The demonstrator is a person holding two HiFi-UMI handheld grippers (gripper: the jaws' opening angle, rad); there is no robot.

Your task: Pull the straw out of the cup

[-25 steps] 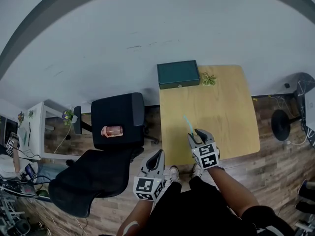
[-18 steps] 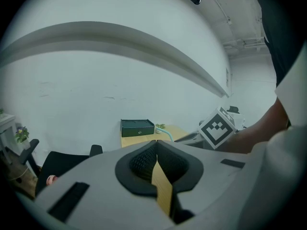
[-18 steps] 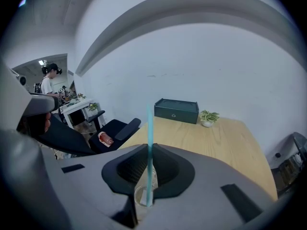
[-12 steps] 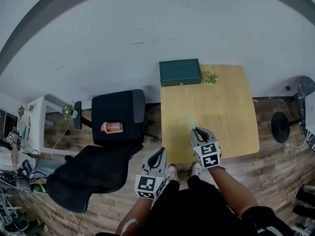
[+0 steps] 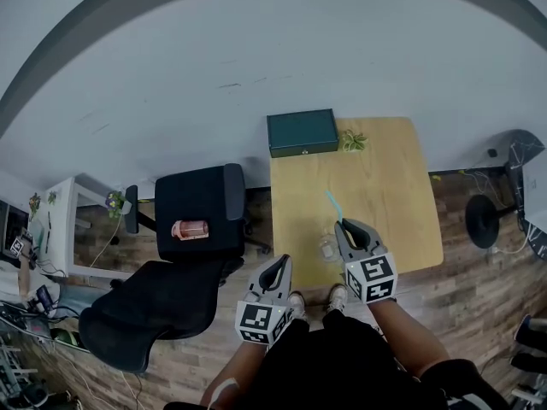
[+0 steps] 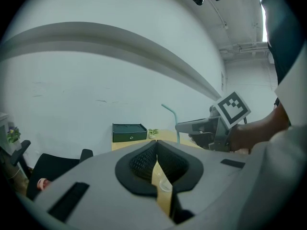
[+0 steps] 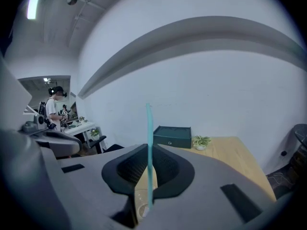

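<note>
A teal straw (image 7: 149,143) stands upright between the pads of my right gripper (image 7: 149,150), which is shut on it. Its lower end hangs at the mouth of a clear cup (image 7: 141,209); I cannot tell whether it is still inside. In the head view the right gripper (image 5: 346,225) is above the near part of the wooden table (image 5: 385,186). The straw (image 5: 333,203) sticks out past its tips and the cup (image 5: 329,248) stands just left of it. My left gripper (image 5: 277,265) hovers off the table's near left corner, shut and holding nothing. Past its jaws (image 6: 156,150) I see the cup (image 6: 165,186).
A dark green box (image 5: 302,132) and a small potted plant (image 5: 353,140) sit at the table's far edge by the wall. A black office chair (image 5: 184,254) stands left of the table. A black round stand (image 5: 485,216) is on the floor at the right.
My right gripper has risen with the straw in it, and the cup now shows below and left of it. The left gripper has barely shifted.
</note>
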